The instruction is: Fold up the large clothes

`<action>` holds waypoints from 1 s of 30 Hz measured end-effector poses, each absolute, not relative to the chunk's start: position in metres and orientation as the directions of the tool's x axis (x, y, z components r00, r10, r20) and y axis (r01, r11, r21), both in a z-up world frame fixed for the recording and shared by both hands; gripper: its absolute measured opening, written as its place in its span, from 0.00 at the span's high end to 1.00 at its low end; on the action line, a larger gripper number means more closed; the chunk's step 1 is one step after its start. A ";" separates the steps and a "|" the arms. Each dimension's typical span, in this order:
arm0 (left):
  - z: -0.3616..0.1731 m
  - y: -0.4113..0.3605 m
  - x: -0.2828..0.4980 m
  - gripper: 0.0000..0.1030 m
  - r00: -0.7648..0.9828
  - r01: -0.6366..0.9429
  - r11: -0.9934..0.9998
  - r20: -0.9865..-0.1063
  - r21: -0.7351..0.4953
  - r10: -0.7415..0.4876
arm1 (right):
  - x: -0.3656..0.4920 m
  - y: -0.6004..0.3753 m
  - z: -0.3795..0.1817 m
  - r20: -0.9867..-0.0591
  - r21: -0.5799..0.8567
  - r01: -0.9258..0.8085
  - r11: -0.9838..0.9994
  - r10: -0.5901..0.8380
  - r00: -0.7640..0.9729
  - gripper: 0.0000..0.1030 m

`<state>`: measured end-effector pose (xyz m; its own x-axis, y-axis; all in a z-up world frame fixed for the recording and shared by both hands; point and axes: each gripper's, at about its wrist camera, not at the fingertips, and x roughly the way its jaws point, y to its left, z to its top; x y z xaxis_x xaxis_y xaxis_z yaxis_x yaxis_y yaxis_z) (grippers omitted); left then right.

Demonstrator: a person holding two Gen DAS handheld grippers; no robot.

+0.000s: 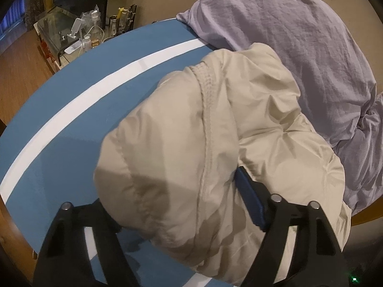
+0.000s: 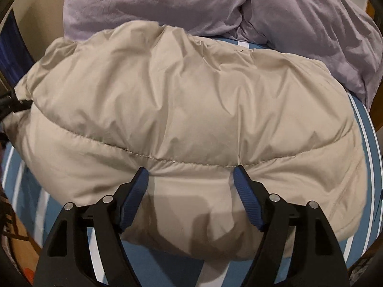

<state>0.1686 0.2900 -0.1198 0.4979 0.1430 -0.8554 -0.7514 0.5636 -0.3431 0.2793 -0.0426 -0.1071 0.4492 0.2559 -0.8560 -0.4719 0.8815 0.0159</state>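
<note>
My right gripper [image 2: 190, 179] stood with jaws wide apart, both blue pads [image 2: 247, 196] pressing into the beige puffer jacket [image 2: 182, 110] just below a quilting seam. It lay on the blue-and-white striped bedsheet [image 2: 366, 129], lilac bedding [image 2: 215, 2] behind.

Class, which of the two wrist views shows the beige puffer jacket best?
The right wrist view: the beige puffer jacket fills the frame as a folded bundle, its quilted seam clear. The left wrist view shows one end of it, partly cut off by the frame's lower edge.
</note>
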 end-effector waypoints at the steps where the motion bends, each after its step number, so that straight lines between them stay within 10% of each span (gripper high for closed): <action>1: -0.119 0.289 0.169 0.33 0.503 -0.750 0.564 -0.852 -0.347 0.144 | 0.280 -0.042 -0.110 -0.855 0.010 -0.473 0.881 0.253 0.452 0.26; 11: -0.092 0.287 0.168 0.74 0.607 -0.685 0.572 -0.787 -0.451 0.107 | 0.279 -0.040 -0.120 -0.854 -0.010 -0.474 0.881 0.239 0.462 0.26; 30: 0.033 0.154 0.221 0.77 0.804 -0.266 0.797 -0.581 -0.543 -0.128 | 0.283 -0.043 -0.122 -0.854 -0.003 -0.478 0.878 0.247 0.459 0.25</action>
<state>0.2212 0.1537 0.0333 0.8040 -0.1279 -0.5807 -0.2655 0.7966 -0.5431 0.2833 -0.0430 -0.1217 0.4586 0.2467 -0.8537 -0.4784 0.8781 -0.0033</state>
